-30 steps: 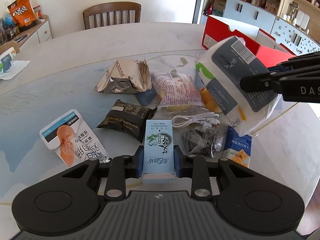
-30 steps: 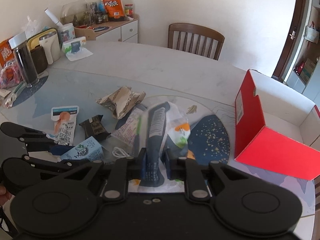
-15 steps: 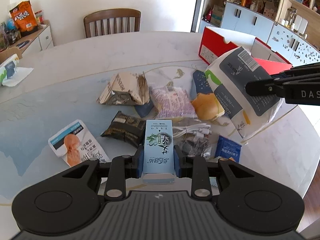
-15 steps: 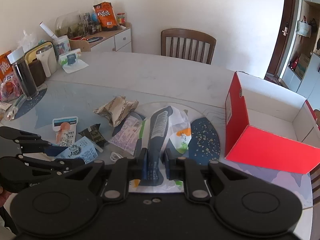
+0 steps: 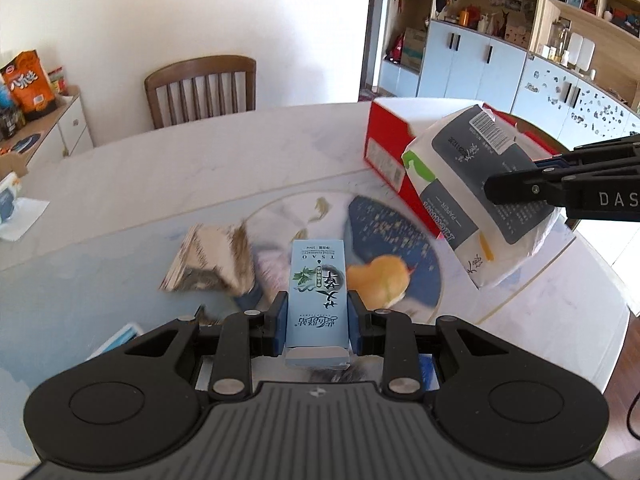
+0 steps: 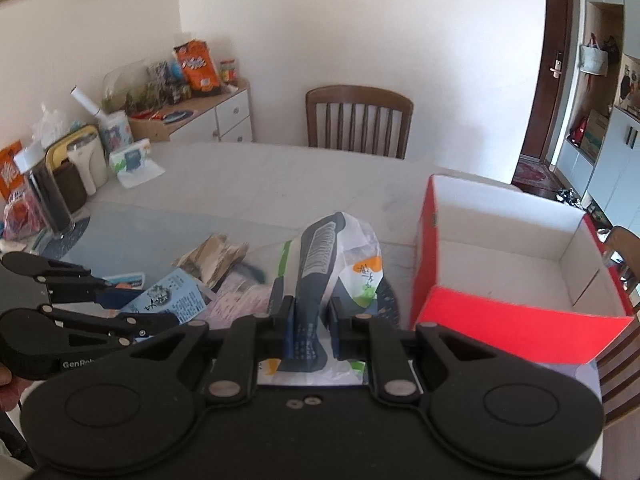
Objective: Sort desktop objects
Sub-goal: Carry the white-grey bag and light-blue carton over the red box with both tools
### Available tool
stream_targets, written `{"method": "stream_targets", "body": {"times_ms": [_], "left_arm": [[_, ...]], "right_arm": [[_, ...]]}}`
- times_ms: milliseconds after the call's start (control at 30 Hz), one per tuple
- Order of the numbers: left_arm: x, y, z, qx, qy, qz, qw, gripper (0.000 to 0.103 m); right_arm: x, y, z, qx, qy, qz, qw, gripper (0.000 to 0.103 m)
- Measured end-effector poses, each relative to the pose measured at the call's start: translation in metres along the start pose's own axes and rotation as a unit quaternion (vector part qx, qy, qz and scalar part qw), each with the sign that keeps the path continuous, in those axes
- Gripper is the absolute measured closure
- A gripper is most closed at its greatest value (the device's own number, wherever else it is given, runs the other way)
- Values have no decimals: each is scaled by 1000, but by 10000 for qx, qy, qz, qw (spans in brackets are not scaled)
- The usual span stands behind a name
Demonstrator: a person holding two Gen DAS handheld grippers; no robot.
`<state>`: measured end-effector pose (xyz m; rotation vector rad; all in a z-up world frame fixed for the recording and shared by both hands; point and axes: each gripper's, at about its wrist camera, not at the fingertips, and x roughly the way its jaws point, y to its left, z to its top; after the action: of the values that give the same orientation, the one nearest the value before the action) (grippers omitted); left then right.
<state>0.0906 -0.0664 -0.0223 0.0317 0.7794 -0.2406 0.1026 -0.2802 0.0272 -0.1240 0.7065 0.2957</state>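
My left gripper (image 5: 318, 316) is shut on a light blue carton (image 5: 318, 292) and holds it above the table; the carton also shows in the right wrist view (image 6: 170, 298). My right gripper (image 6: 310, 318) is shut on a white and grey tissue pack (image 6: 332, 256), held in the air next to the red box (image 6: 500, 264). In the left wrist view the tissue pack (image 5: 476, 192) hangs in front of the red box (image 5: 386, 148). The red box is open and its white inside shows nothing in it.
Loose items lie on the table under the grippers: a crumpled foil wrapper (image 5: 212, 260), a bun (image 5: 378, 280), a pink packet (image 6: 236, 304). A wooden chair (image 6: 358, 120) stands at the far side. Bottles and snacks crowd the left sideboard (image 6: 192, 108).
Both grippers have lifted with their loads and moved toward the red box. The tissue pack is now higher and closer to the box.
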Motion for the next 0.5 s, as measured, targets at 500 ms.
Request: {"method": "stream_targets", "body": {"times_ms": [500], "left_arm": [[24,-56,71,48,-273,-167,9995,75]], "right_arm": [[-9,-81,23,182,-139,-95,9997,87]]}}
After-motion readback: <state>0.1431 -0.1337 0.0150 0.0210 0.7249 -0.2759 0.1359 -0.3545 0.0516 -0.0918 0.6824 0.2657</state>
